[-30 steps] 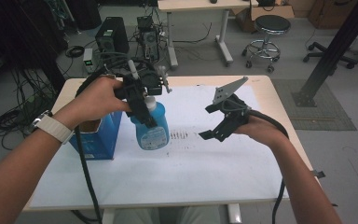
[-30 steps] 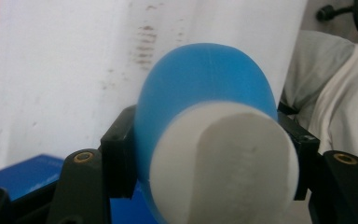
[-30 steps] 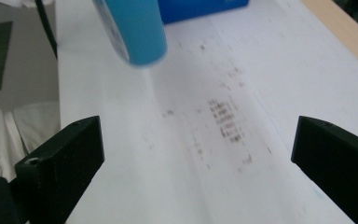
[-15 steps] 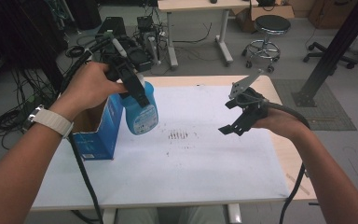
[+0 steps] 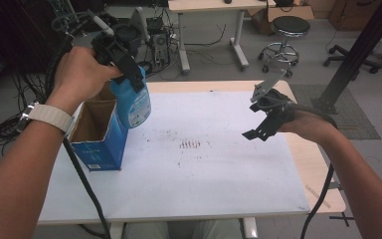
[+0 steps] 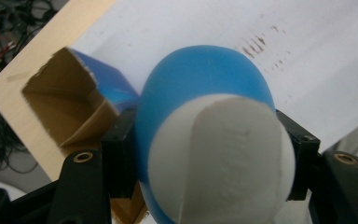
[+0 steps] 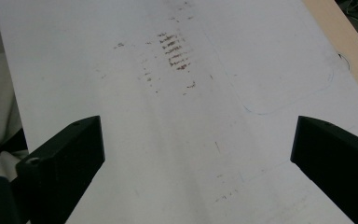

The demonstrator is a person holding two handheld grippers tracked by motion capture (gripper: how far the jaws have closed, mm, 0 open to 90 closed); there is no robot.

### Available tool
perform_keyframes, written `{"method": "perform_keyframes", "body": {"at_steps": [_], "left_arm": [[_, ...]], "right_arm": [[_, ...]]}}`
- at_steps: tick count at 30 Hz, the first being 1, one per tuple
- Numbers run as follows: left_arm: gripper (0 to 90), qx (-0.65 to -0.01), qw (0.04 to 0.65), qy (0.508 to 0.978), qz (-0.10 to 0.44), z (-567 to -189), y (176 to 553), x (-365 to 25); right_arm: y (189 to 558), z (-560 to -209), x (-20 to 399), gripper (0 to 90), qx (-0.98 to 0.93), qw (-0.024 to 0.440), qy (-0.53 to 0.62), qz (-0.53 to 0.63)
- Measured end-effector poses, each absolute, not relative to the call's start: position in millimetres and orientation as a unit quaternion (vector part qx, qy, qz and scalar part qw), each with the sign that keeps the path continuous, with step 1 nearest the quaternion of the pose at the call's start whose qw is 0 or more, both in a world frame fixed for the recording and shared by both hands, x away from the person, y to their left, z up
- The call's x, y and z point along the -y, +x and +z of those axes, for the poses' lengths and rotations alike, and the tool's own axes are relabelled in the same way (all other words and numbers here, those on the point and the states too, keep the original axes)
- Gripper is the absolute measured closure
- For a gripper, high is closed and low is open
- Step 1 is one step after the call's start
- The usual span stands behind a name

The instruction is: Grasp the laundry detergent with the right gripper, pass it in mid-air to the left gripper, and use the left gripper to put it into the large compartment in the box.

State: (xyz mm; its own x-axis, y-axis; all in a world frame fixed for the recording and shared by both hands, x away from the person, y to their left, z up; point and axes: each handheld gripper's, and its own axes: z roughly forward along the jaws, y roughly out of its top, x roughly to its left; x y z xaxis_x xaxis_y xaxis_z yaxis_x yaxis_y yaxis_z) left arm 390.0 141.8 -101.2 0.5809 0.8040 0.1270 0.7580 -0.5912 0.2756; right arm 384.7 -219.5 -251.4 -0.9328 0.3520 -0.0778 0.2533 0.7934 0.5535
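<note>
In the high view, at the upper left of the frame, the left gripper (image 5: 124, 62) holds a blue bottle (image 5: 135, 102) in the air, hanging tilted just above and beside the open top of a blue cardboard box (image 5: 99, 144) that stands at the left of the desk (image 5: 303, 164). The left gripper view looks down the bottle (image 6: 205, 93) from its top: a smooth, rounded blue plastic body under a matt white cap, clamped from both sides between the black fingers (image 6: 121, 158), with the box (image 6: 70, 102) at the left showing its raw brown inside and torn flap edge. Mid-frame in the high view, a white sheet covers the pale wooden desk and carries a patch of small dark smudges. At the right, the right gripper (image 5: 266, 117) hovers over that sheet, well apart from the bottle. The right gripper view shows its fingers (image 7: 65, 158) spread wide with nothing between them, above the smudged sheet.
</note>
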Motion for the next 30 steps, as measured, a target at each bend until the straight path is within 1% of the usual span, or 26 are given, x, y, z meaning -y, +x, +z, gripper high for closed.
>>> {"method": "perform_keyframes", "body": {"at_steps": [2,4,8,10,20,24,30], "left_arm": [[37.9,-0.472,0.101,0.866,0.129,-94,391,-149],[37.9,-0.475,0.099,0.864,0.132,-91,391,-152],[38.0,-0.505,0.109,0.844,0.143,-82,391,-163],[37.9,-0.515,0.104,0.839,0.143,-80,392,-170],[38.0,-0.573,0.104,0.801,0.140,-79,395,-198],[38.0,-0.604,0.109,0.777,0.140,-77,396,-212],[38.0,-0.633,0.102,0.754,0.145,-77,396,-224]], "right_arm": [[385,-252,219,2.6,-0.946,0.089,0.158,0.270],[386,-252,219,2.6,-0.947,0.088,0.156,0.268],[387,-255,218,2.6,-0.950,0.089,0.155,0.255],[387,-255,218,2.7,-0.950,0.087,0.154,0.257],[387,-251,223,2.7,-0.948,0.094,0.157,0.259],[387,-251,227,2.7,-0.949,0.094,0.160,0.256],[388,-253,231,2.7,-0.948,0.097,0.168,0.253]]}}
